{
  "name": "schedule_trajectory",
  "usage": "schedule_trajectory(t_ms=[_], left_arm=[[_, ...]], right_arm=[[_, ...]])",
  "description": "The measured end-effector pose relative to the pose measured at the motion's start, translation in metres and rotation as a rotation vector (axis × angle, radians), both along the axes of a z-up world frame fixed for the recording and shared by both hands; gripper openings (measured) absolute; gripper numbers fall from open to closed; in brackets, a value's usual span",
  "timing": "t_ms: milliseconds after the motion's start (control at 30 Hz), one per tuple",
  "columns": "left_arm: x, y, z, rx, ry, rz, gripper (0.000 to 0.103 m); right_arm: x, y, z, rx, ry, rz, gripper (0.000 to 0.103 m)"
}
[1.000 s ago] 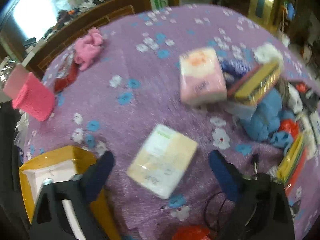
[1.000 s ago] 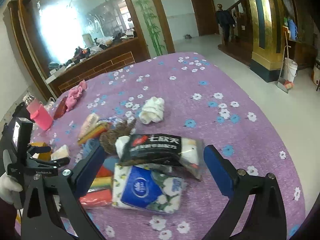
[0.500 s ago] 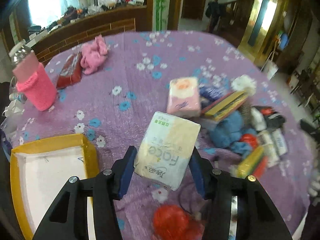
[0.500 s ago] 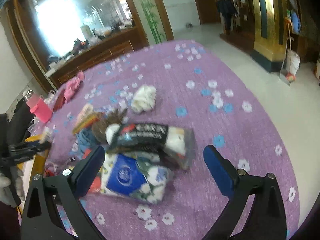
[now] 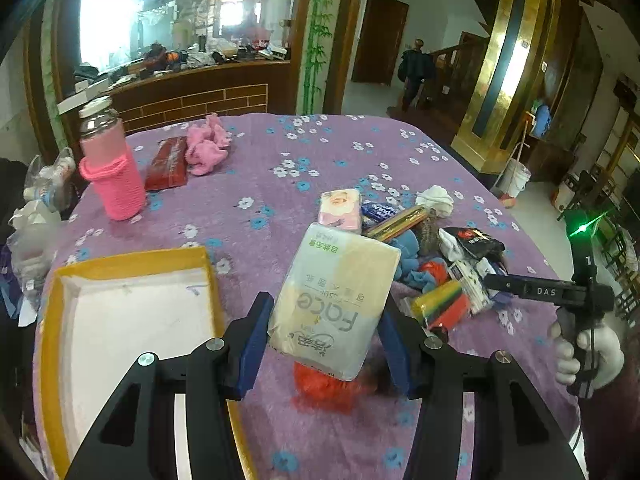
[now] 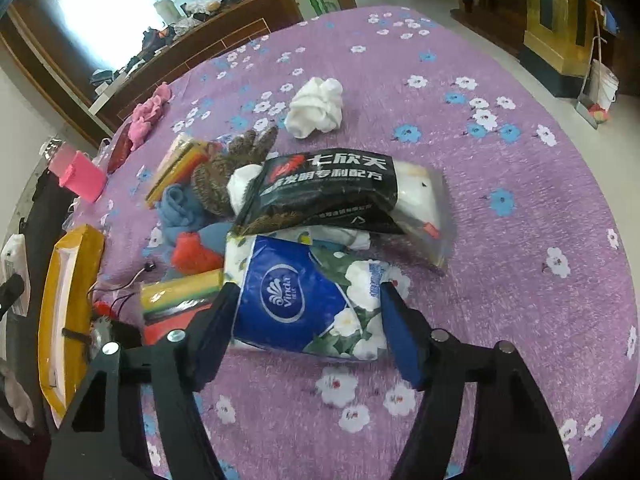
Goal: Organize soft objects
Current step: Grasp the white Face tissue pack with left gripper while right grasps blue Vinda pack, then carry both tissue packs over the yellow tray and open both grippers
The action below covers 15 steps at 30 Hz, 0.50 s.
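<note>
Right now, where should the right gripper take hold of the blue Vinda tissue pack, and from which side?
Grip the Vinda tissue pack across its two short ends, coming from the near side. It lies flat and crosswise, and the right gripper already straddles it with fingers at both ends.

A purple flowered tablecloth [image 5: 280,184] covers the round table. Near its far left edge stands a bottle in a pink knitted sleeve [image 5: 110,172]. Behind the table runs a wooden counter [image 5: 192,88] heaped with clutter. A white bucket [image 5: 514,176] sits beside a gold pillar [image 5: 500,64]; a figure [image 5: 416,72], possibly walking away, shows near the stairs.
</note>
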<state>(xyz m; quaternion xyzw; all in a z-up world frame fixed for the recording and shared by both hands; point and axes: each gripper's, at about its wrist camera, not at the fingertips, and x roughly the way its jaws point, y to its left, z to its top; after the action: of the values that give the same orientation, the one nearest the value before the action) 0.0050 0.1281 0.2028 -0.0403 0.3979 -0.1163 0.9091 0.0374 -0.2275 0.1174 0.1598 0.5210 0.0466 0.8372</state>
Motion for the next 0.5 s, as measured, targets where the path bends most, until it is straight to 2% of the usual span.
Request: schedule_trajectory(t_ms=[100, 267, 400, 500], left_arm=[[-0.02, 0.014, 0.009, -0.007, -0.015, 0.018, 0.051], [-0.056, 0.047, 0.021, -0.011, -0.041, 0.048, 0.051], [-0.081, 0.086, 0.024, 0.013, -0.048, 0.109, 0.051], [-0.095, 0.12, 0.023, 0.003, -0.034, 0.18, 0.051]], right_arm=[[-0.016, -0.001, 0.016, -0.034, -0.028, -0.008, 0.067], [-0.045, 0.014, 0.061, -0.088, -0.12, 0.022, 0.067], [-0.055, 0.071, 0.101, -0.081, -0.225, 0.167, 0.067], [-0.054, 0.119, 0.115, -0.042, -0.256, 0.275, 0.067]])
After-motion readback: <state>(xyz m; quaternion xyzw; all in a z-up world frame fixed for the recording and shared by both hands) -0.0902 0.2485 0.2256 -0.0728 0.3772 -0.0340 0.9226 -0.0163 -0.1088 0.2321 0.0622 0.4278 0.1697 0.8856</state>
